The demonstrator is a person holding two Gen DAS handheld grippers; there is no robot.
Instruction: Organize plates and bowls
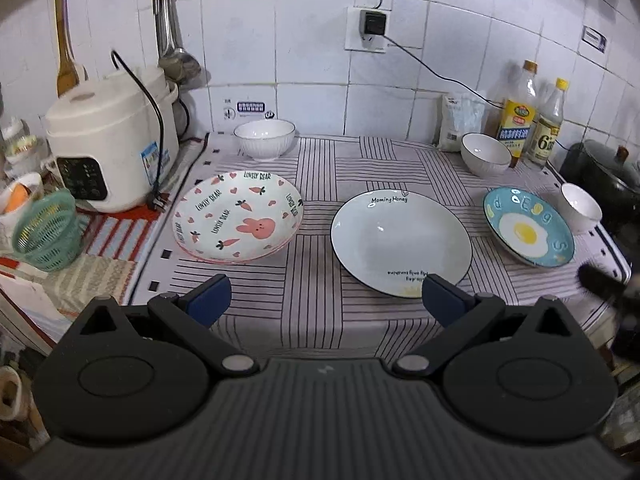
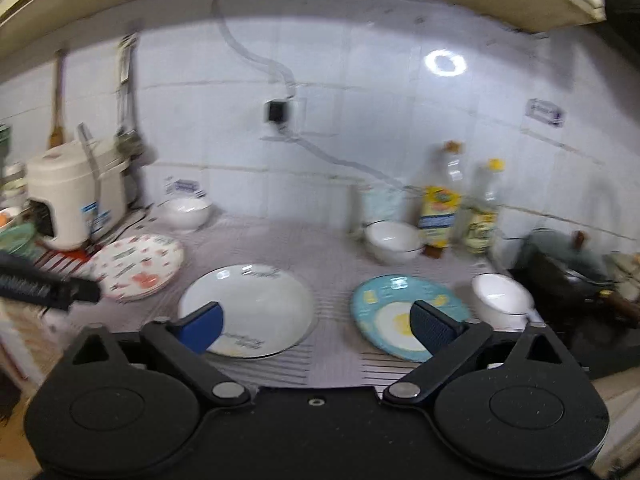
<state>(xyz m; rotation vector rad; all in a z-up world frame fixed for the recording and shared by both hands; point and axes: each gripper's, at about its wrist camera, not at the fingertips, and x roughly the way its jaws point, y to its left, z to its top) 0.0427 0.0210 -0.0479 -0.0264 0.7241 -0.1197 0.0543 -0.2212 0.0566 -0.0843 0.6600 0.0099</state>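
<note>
A: Hidden or unclear? Right wrist view smeared throughout; lettering on the white plate (image 2: 256, 304) illegible there, near rim masked by a blue pad (image 2: 204, 326). Egg plate (image 2: 394, 312) partly masked at 5 o'clock by the other pad. Dark pot (image 1: 604, 184) cut off at 3 o'clock in the left wrist view. Blurred black shape at 3 to 4 o'clock of that view: identity uncertain.

B: Fingers? Left gripper (image 1: 326, 300) released, jaws spread wide, grasping nothing, above the near edge of the striped cloth (image 1: 320, 160). Right gripper (image 2: 316, 326) likewise spread wide and empty.

A: Task items, left wrist view? Three plates in a row at centre: bunny plate (image 1: 238, 216) at 9 o'clock, glossy, pink rabbit and carrot print, marked "LOVELY BEAR", apparently resting on a second pink-rimmed plate; white plate (image 1: 400, 240) at centre, thin dark rim; egg plate (image 1: 528, 226) at 3 o'clock, blue glaze with fried-egg motif. All apart from one another.

B: Bowls? Three, white, glossy, ribbed outside: left bowl (image 1: 264, 138) at 12 o'clock of the bunny plate; back bowl (image 1: 486, 154) just beside two bottles; small bowl (image 1: 580, 206) near the egg plate, at its 2 o'clock.

A: Surroundings? Cream rice cooker (image 1: 108, 140) at 9 o'clock, black cord draped over it; green mesh basket (image 1: 46, 232) below; oil bottle (image 1: 518, 116) and clear bottle (image 1: 550, 128), yellow caps; white tiled wall (image 1: 280, 40) behind.
</note>
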